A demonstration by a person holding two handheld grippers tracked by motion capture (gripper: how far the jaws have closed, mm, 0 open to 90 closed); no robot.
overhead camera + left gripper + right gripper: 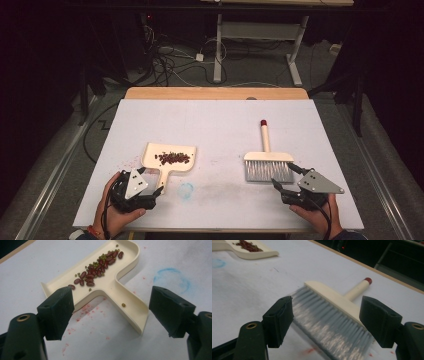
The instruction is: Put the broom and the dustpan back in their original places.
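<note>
Well, going across the table from left to right, as it looks from where I'm standing:

Left gripper (159, 190): it is hovering low at the near left edge, its jaws spread wide and gripping nothing. Seen along its own jaws, they are framing the handle end of the dustpan (110, 287) without touching it, so I judge the hand is lining up to take the handle.

Dustpan: it is lying flat on the white table (220, 120), left of centre, handle pointing back toward the person. That is likely deliberate, since it is offering the handle straight to the waiting jaws.

Beans (173, 158): dark red ones mixed with small green ones are sitting heaped in the pan's tray, and one green bean is resting down in the handle channel (123, 305). Tipping the pan carelessly is probably going to spill them.

Stains: pink specks and a faint blue ring (185, 190) are marking the board just beside the pan's handle.

Brush (267, 160): it is lying flat, right of centre, grey bristles facing the person and its red-tipped handle pointing away.

Right gripper (276, 186): it is hovering at the near right, jaws spread, gripping nothing, straddling the bristle edge (332, 320); whether they are brushing the bristles I cannot tell.
</note>
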